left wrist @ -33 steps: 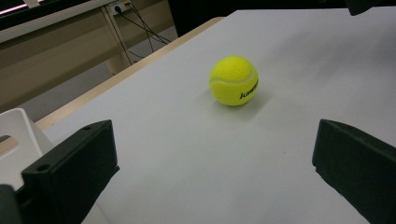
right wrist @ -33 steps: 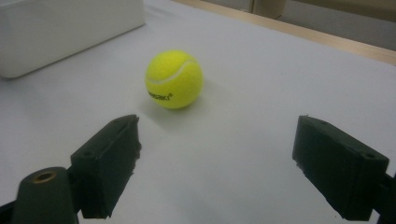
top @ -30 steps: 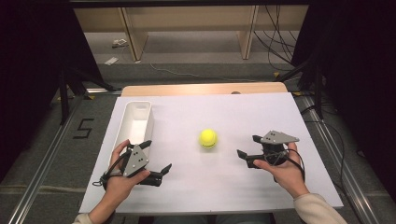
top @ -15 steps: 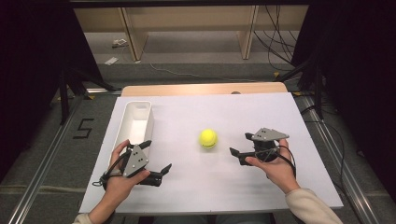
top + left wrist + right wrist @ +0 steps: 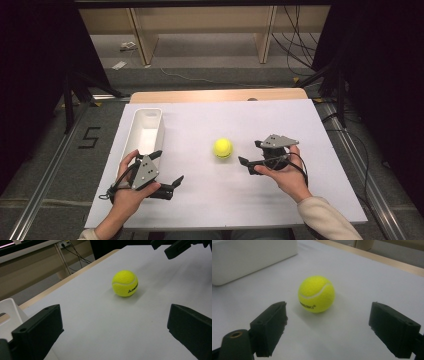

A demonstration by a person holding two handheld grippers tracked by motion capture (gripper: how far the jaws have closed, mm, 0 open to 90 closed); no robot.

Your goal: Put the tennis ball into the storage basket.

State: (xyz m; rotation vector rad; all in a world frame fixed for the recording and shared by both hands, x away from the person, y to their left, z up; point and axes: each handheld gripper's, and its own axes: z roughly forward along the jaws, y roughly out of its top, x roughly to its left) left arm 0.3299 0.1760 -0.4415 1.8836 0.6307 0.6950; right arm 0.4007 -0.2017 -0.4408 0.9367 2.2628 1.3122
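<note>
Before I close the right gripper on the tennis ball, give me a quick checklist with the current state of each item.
1. Right gripper open wide enough for the yellow felt tennis ball: ok, both fingers stand well apart.
2. Ball lined up between the fingers: ok, it sits roughly central in the right gripper view.
3. Fingers level with the ball's sides: not ok, the ball lies ahead of the fingertips; advance first.
4. Left gripper out of the way: ok, open and off to the side.
5. White plastic rectangular bin free to receive: ok, it looks empty.
6. Ball at rest on the white table cover: cannot tell.
</note>
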